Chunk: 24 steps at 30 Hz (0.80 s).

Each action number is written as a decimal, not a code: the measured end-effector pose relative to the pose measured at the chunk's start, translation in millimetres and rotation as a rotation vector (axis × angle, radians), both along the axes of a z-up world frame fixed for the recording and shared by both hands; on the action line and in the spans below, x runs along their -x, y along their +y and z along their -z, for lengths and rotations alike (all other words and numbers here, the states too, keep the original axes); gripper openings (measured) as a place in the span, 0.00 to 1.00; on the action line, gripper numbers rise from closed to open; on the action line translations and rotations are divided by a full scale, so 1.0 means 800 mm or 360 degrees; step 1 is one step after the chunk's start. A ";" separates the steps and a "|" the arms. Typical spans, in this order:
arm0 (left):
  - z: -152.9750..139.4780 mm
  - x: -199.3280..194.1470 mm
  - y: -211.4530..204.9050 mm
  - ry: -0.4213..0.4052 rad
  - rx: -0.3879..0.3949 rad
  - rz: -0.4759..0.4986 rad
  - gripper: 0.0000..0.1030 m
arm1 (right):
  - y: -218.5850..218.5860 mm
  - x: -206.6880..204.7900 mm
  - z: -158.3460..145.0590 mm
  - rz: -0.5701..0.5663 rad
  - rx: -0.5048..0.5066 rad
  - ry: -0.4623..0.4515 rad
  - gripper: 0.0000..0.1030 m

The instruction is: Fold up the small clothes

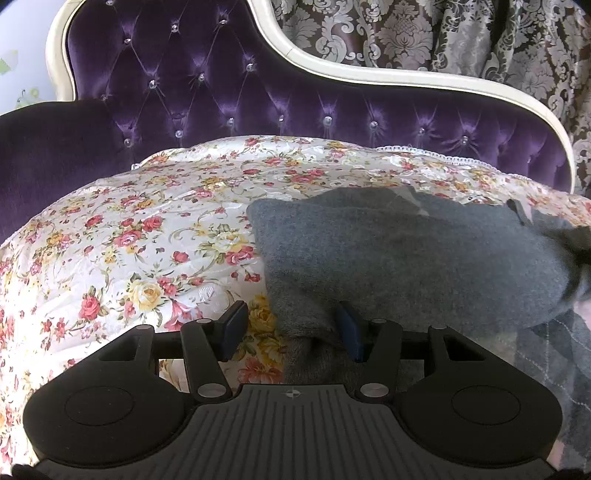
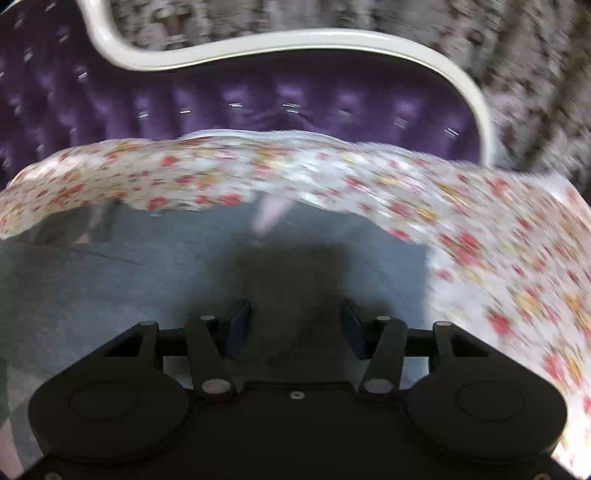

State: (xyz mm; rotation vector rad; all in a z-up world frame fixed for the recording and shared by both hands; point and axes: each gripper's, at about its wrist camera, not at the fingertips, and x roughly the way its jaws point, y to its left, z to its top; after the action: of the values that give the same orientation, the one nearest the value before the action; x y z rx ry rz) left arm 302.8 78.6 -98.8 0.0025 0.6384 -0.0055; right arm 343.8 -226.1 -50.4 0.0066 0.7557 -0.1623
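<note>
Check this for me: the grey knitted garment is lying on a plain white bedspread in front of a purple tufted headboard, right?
Not quite. The bedspread isn't plain white; it's printed with red, pink and yellow flowers, as the left wrist view shows. The rest holds: the grey knitted garment lies on it in front of the purple tufted headboard.

One grey knitted woollen garment (image 1: 406,258) lies on one white quilted coverlet printed with red and yellow roses (image 1: 129,240), toward the coverlet's right side. Behind the coverlet stands one purple button-tufted velvet sofa back with a cream frame (image 1: 221,81), and beyond it one brown-and-silver damask curtain (image 1: 461,33).
</note>
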 end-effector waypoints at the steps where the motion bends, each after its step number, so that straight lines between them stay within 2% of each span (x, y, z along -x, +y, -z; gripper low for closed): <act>1: 0.000 0.000 0.000 -0.0001 0.0001 -0.0001 0.50 | -0.014 0.013 -0.002 0.0051 -0.0013 -0.0006 0.57; 6: 0.000 0.000 0.000 -0.0002 0.0004 -0.0002 0.50 | -0.070 0.058 -0.011 0.0161 -0.0162 -0.0046 0.57; 12: 0.000 0.000 -0.001 -0.0003 0.0003 -0.0003 0.50 | -0.097 0.061 -0.012 0.0076 -0.0437 -0.0164 0.58; 16: 0.000 -0.001 0.000 -0.0003 0.0007 -0.0003 0.50 | -0.081 0.047 -0.006 -0.0012 -0.0372 -0.0158 0.58; 18: 0.000 0.000 0.000 -0.0005 0.0005 -0.0003 0.50 | -0.077 0.038 -0.002 -0.0031 -0.0359 -0.0140 0.55; 22: -0.001 -0.001 0.001 -0.0002 0.0019 0.0004 0.51 | -0.073 0.027 0.007 -0.0085 -0.0355 -0.0087 0.35; 24: -0.005 -0.001 0.004 0.0009 0.0046 0.0017 0.51 | -0.069 0.026 0.008 -0.0122 -0.0332 -0.0082 0.10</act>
State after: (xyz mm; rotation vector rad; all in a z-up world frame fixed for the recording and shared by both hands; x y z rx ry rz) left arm 303.7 81.8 -94.6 -0.0225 0.6441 -0.0249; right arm 323.1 -281.6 -56.7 0.1793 0.7175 -0.0098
